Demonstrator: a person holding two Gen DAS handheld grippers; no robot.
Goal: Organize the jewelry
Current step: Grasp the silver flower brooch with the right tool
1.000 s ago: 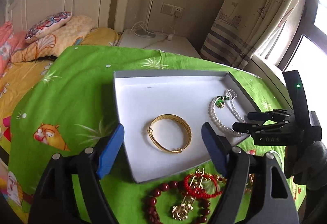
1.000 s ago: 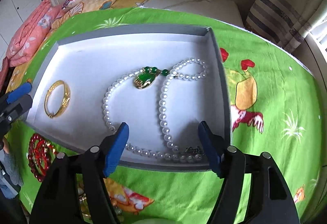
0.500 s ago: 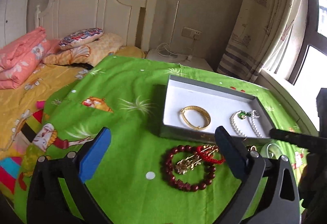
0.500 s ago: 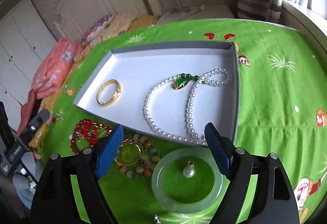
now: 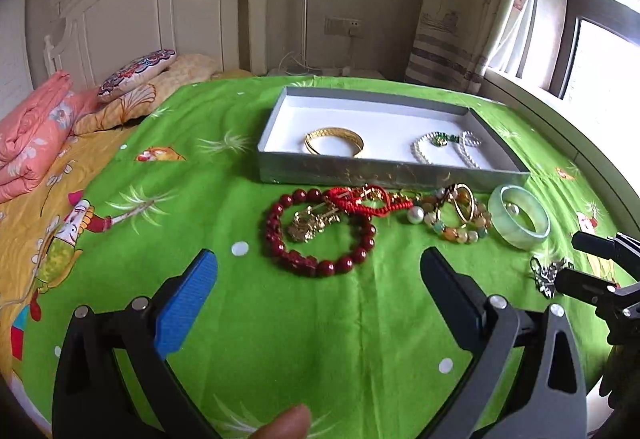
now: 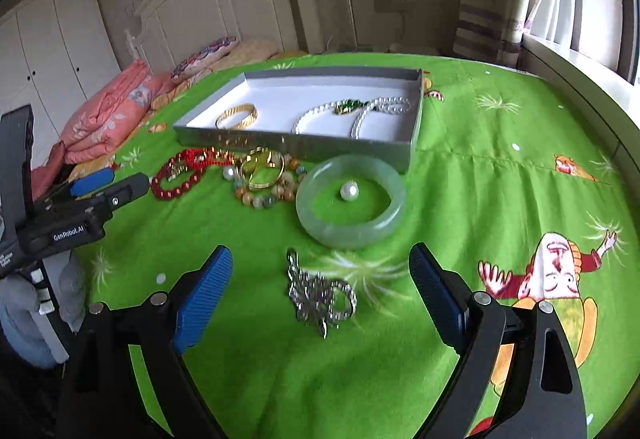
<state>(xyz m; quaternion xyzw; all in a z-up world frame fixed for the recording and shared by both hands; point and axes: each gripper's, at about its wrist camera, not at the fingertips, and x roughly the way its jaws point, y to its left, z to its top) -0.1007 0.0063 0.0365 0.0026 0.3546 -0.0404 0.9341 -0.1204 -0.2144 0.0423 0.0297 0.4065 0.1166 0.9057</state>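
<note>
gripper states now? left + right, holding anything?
Left gripper: open wide, empty, above the green cloth.
Right gripper: jaws opening, holding nothing; silver brooch lies loose between them.

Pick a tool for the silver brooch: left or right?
Right. The silver brooch lies between the right tool's opening jaws; the left tool faces the red bead bracelet.

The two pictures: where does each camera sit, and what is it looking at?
Left wrist: on the left gripper, facing the red bead bracelet; a fingertip shows below.
Right wrist: on the right gripper, jaws opening, facing the silver brooch; a gloved hand shows left.
Shared: grey box, jade bangle, green blanket.
</note>
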